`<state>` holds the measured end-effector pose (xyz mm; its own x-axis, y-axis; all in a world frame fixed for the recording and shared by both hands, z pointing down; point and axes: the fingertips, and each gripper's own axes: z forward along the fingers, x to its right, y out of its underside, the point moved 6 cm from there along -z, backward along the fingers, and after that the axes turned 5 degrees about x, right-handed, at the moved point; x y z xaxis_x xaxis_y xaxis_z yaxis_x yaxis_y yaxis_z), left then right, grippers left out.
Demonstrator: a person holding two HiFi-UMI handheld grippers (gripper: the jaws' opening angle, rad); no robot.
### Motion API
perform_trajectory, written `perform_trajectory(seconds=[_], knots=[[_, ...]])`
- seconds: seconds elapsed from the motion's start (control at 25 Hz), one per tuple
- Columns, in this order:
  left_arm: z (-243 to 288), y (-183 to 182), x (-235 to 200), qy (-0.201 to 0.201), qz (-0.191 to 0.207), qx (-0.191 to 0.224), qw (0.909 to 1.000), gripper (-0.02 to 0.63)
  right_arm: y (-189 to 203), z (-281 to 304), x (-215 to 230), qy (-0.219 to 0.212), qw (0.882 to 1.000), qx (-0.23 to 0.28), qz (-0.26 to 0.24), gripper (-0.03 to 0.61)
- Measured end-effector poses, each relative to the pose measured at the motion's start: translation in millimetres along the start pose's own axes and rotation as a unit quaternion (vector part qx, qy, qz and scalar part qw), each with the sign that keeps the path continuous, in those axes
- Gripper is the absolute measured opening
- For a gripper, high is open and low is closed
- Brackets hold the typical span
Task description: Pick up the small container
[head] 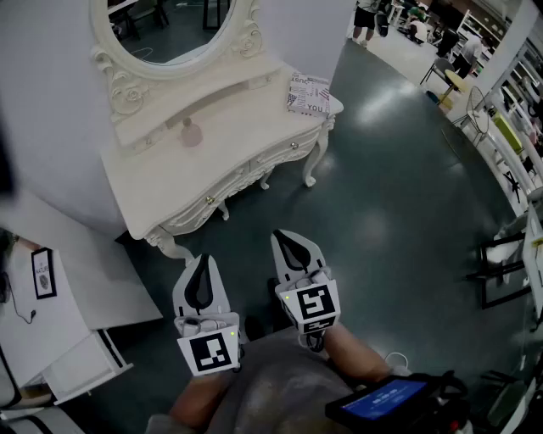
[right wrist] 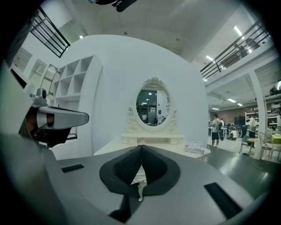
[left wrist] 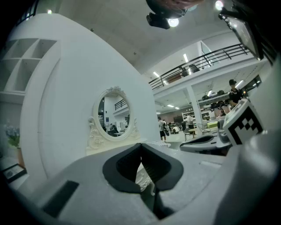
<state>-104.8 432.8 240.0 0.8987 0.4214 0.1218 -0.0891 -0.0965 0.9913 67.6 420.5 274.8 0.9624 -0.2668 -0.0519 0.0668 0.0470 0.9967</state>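
A small pale-pink container (head: 192, 134) stands on the white dressing table (head: 161, 195), below its oval mirror (head: 174, 25). Both grippers hang close to the person's body, well short of the table's front edge and apart from the container. My left gripper (head: 202, 261) is shut with nothing between its jaws, as the left gripper view shows (left wrist: 141, 148). My right gripper (head: 293, 239) is beside it, a little further forward, also shut and empty (right wrist: 140, 149). Both gripper views look toward the table and mirror (right wrist: 153, 105).
A patterned box (head: 309, 93) lies at the table's right end. A white shelf unit (head: 59, 288) stands to the left. Dark floor stretches to the right toward chairs and racks (head: 501, 271). A device with a blue screen (head: 386, 400) sits by the person's right arm.
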Motion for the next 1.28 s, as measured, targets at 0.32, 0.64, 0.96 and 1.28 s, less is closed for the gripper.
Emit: perform_trajectory(seconds=[0.32,0.64,0.96,1.28], knots=[[17,4,7,0.001,-0.003,-0.006,1.0000,0.015,3,10,14,-0.002,1.000,-0.002,0.005,0.012],[64,20,19,0.004,0.000,-0.032,0.9995,0.015,20,44,47,-0.025,0.999,-0.008,0.036,0.014],[145,21,32,-0.012,0.012,-0.047,0.9988,0.015,22,101,99,-0.057,0.997,-0.022,0.052,0.014],[190,1,35,-0.049,0.023,-0.041,0.9977,0.015,3,149,133,-0.099,0.994,-0.010,0.042,0.014]])
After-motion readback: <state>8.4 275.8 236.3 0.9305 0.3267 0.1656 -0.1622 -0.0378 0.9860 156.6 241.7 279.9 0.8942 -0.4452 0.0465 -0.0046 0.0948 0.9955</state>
